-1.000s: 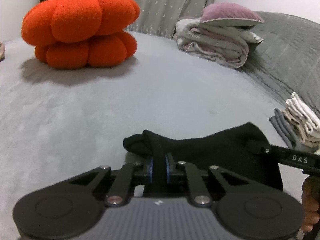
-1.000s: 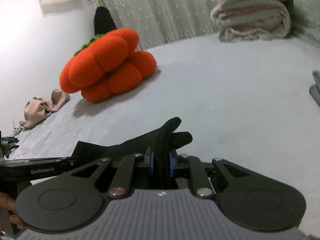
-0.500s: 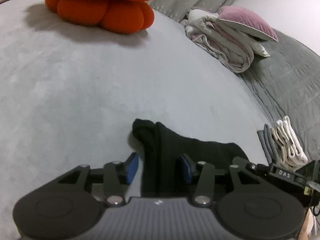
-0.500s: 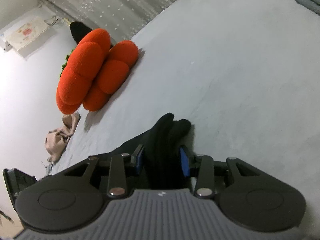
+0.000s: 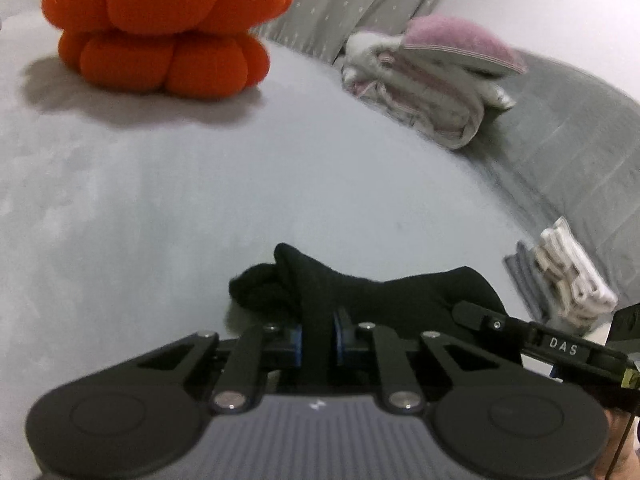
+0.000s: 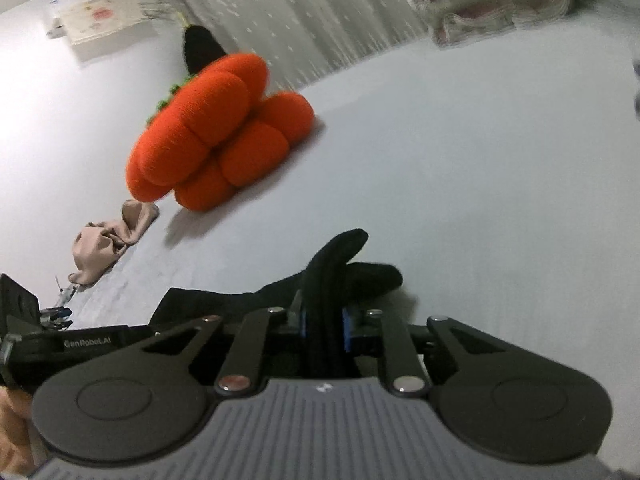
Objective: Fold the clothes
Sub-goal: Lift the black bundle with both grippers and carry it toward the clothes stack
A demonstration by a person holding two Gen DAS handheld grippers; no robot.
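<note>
A black garment (image 5: 372, 292) lies on the grey bed, stretched between my two grippers. My left gripper (image 5: 318, 338) is shut on one bunched end of it, with the cloth pinched between the blue pads. My right gripper (image 6: 324, 334) is shut on the other end (image 6: 340, 256), which sticks up past the fingertips. The right gripper's body (image 5: 540, 346) shows at the right of the left wrist view, and the left gripper's body (image 6: 80, 344) at the left of the right wrist view.
An orange pumpkin cushion (image 5: 160, 28) sits at the back of the bed. A folded blanket pile with a pink pillow (image 5: 432, 76) is at the back right. Folded white and grey clothes (image 5: 568, 276) lie at the right. A crumpled beige cloth (image 6: 112, 236) lies left.
Both grippers were open around the black garment half a second ago and have shut on it again. Both cameras have tilted back up to a more level view.
</note>
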